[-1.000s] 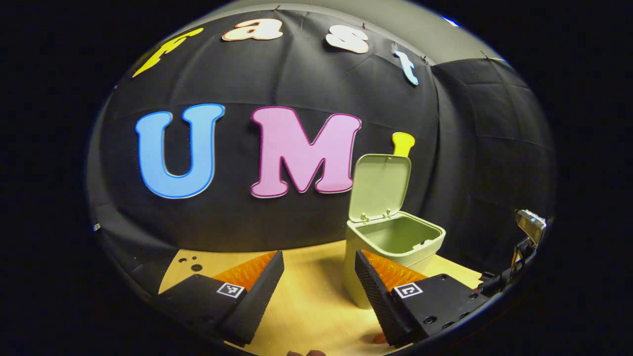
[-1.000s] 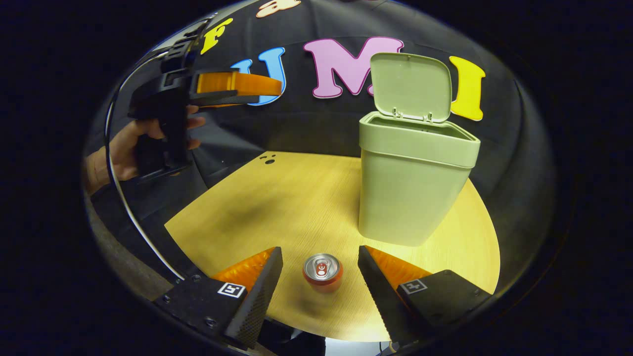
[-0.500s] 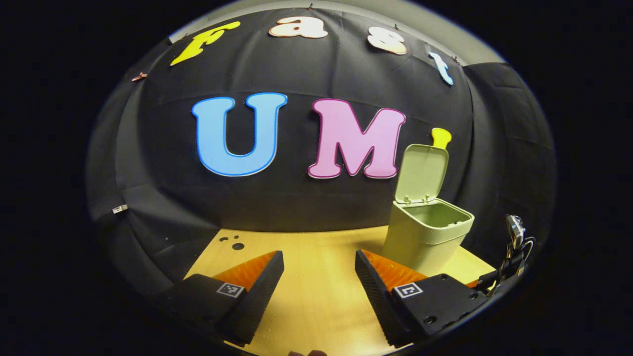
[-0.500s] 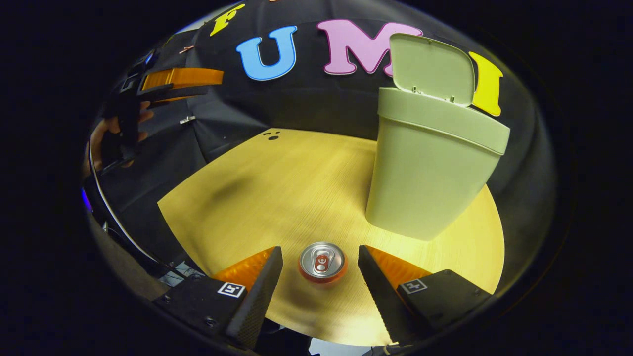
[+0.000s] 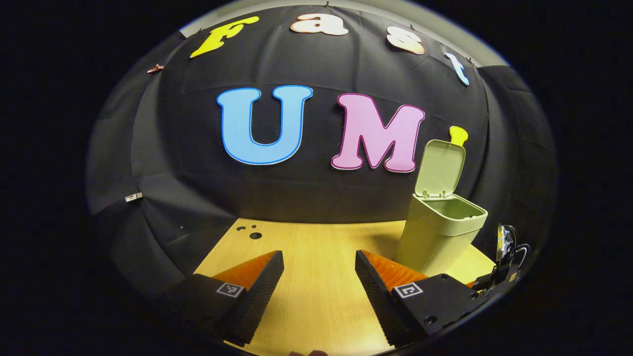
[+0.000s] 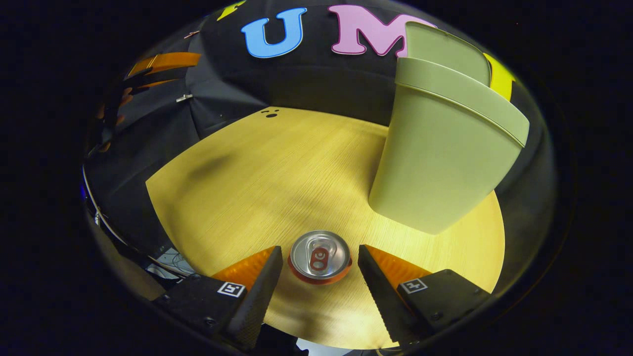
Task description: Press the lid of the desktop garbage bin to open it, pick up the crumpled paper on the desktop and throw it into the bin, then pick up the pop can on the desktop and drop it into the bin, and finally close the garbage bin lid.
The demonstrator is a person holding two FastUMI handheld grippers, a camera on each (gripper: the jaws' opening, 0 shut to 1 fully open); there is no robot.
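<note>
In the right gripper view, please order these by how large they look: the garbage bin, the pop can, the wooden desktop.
1. wooden desktop, the widest area.
2. garbage bin, lid up.
3. pop can, smallest, standing between the open fingers of the right gripper.
The fisheye enlarges near things, so this is apparent size only.

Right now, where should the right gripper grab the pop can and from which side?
Grip the pop can across its round side wall, coming down from above. It stands upright on the table with its top facing the camera, already between the open fingers of the right gripper, so closing on the wall should likely hold it.
</note>
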